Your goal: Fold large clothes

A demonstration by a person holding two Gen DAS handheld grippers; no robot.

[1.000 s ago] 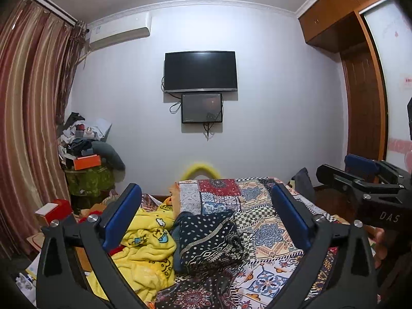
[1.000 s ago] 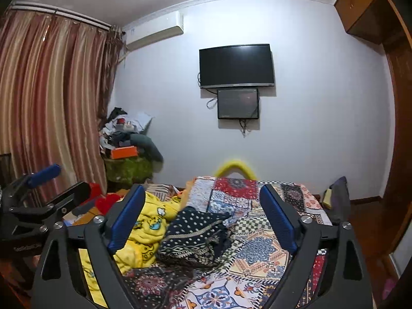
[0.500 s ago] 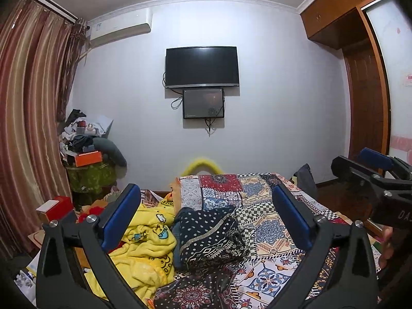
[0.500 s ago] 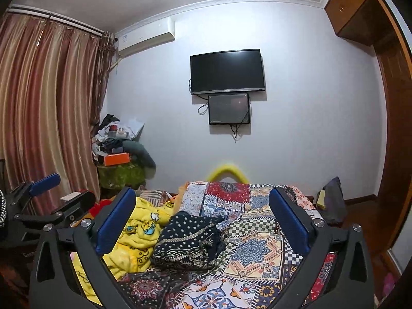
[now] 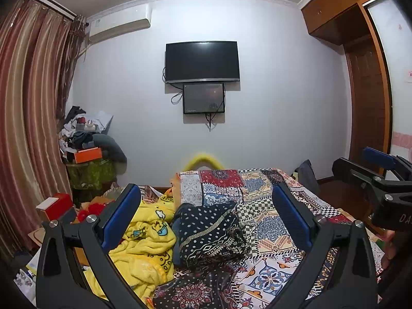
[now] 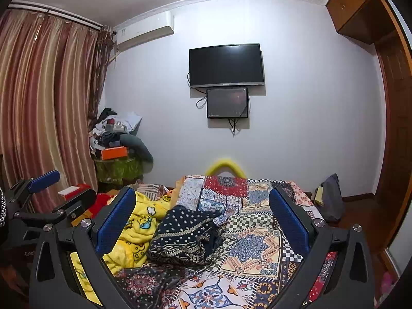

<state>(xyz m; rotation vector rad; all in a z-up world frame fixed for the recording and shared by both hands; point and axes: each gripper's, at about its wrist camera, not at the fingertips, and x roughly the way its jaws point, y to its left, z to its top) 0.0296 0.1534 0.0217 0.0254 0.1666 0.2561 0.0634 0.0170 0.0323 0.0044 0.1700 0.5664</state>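
Note:
A dark navy patterned garment [image 5: 208,234] [image 6: 185,234] lies crumpled on the patchwork bedspread [image 5: 267,229] [image 6: 255,244]. To its left is a bunched yellow cartoon-print garment [image 5: 144,242] [image 6: 134,229]. My left gripper [image 5: 206,187] hangs open above the near end of the bed, nothing between its blue pads; the right wrist view catches it at the left edge [image 6: 43,193]. My right gripper [image 6: 202,192] is also wide open and empty, and it shows at the right edge of the left wrist view [image 5: 373,175]. Both point nearly level toward the far wall and touch no cloth.
A cluttered pile with an orange box [image 5: 87,154] sits on a green-covered stand by the curtains [image 5: 31,128]. Near the bed's left side there is a red box [image 5: 55,204]. A dark bag [image 6: 331,198] stands at the bed's right. TV [image 5: 202,61] on the far wall; wooden wardrobe [image 5: 368,103] at right.
The right gripper's jaws have spread wider than a second ago. In the left wrist view the right gripper has drifted toward the right edge. The clothes lie as before.

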